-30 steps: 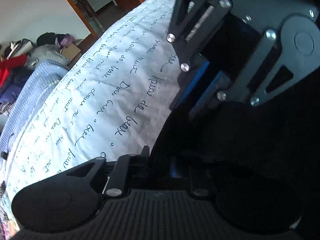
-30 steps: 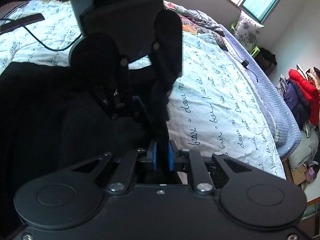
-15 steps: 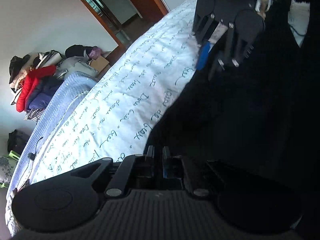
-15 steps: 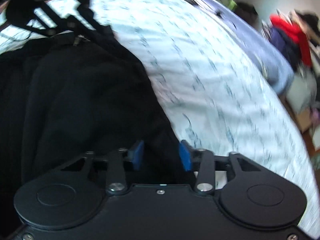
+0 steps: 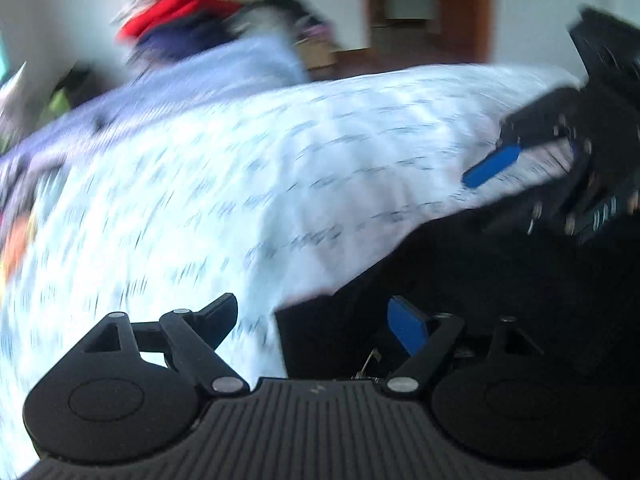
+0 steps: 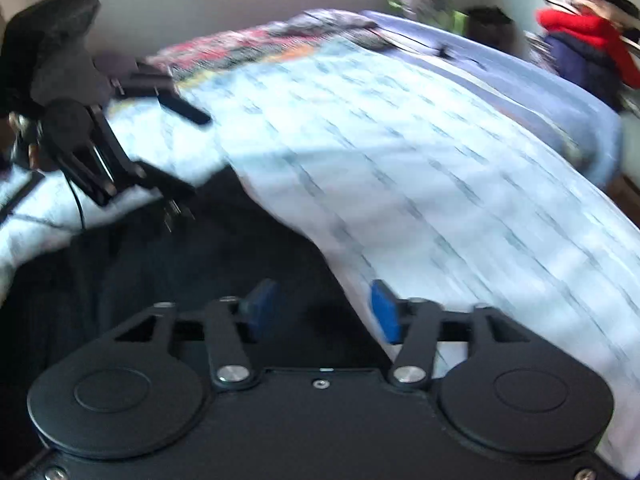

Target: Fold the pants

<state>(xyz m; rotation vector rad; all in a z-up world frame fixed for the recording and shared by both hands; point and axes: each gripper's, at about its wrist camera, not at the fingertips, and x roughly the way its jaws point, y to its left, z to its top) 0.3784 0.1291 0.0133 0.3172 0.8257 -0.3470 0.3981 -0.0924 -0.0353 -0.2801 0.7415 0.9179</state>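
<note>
The black pants point(image 5: 500, 280) lie on the white bedspread with script print point(image 5: 240, 184). My left gripper point(image 5: 316, 324) is open and empty, over the pants' left edge. The right gripper point(image 5: 532, 172) shows at the far right of the left wrist view, open above the pants. In the right wrist view the pants point(image 6: 180, 264) lie at lower left. My right gripper point(image 6: 324, 308) is open and empty above their right edge. The left gripper point(image 6: 176, 148) shows open at the left. Both views are blurred.
A blue blanket point(image 6: 520, 92) covers the bed's far side. Piled clothes with a red jacket point(image 6: 584, 28) stand beyond it. A colourful quilt point(image 6: 248, 48) lies at the head. A dark cable point(image 6: 76, 204) runs over the bedspread. A wooden door frame point(image 5: 464, 8) is behind.
Both grippers have opened and let go of the pants. They have swung apart and both views have turned toward the bed's far side.
</note>
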